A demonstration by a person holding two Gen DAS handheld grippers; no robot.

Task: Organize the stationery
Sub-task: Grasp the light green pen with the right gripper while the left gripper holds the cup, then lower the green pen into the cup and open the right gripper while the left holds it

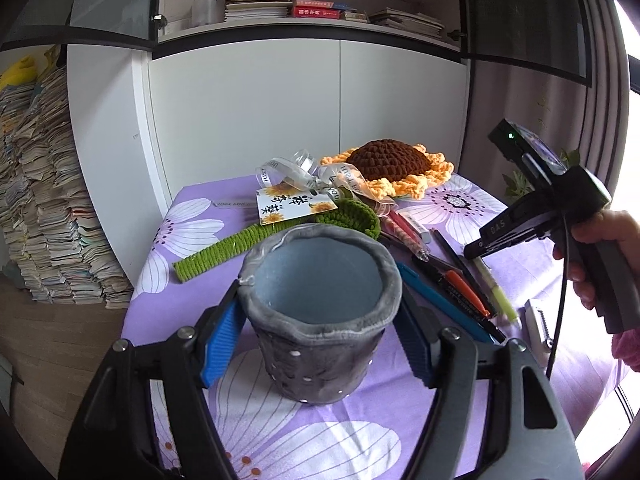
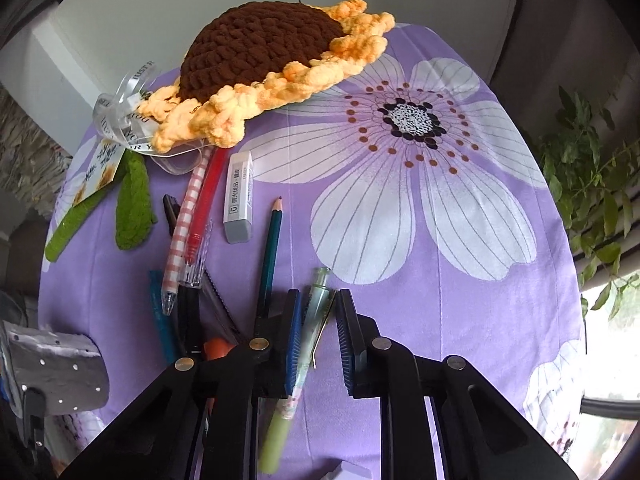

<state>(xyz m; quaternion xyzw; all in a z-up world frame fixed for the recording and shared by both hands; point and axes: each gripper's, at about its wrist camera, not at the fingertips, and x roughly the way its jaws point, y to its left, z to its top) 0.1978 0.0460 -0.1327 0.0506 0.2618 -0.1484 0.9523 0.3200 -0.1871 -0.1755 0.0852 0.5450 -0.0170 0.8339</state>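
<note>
Left gripper (image 1: 320,320) clenched on the grey fabric pen pot (image 1: 320,312), blue pads pressed to both sides of its wall; pot stands upright on the table (image 1: 208,216), mouth open, nothing visible inside. Right gripper (image 2: 318,340) pointed steeply down, jaws narrowed round a green pen (image 2: 308,340): the pen lies on the cloth btwn the jaws, close against the left pad, a gap showing to the right pad, so no grip on it yet. A hand (image 1: 600,256) holds that gripper's handle, seen to the right of the left jaws. Just left of the right jaws lies a dark green pencil (image 2: 270,256); further left a red pen (image 2: 204,208), a pink checked pen (image 2: 182,232), a teal pen (image 2: 160,312) & an orange-tipped marker (image 2: 216,349), all loose on the cloth. A grey eraser (image 2: 239,196) sits ahead-left of the right jaws, beside the pencil tip. Beyond the jaws, at the table's far edge: a crochet sunflower (image 2: 260,56) w/ green stem (image 1: 228,248), ribbon (image 1: 296,172) & card tag (image 1: 288,204). Bookshelf (image 1: 304,4) on the wall behind
</note>
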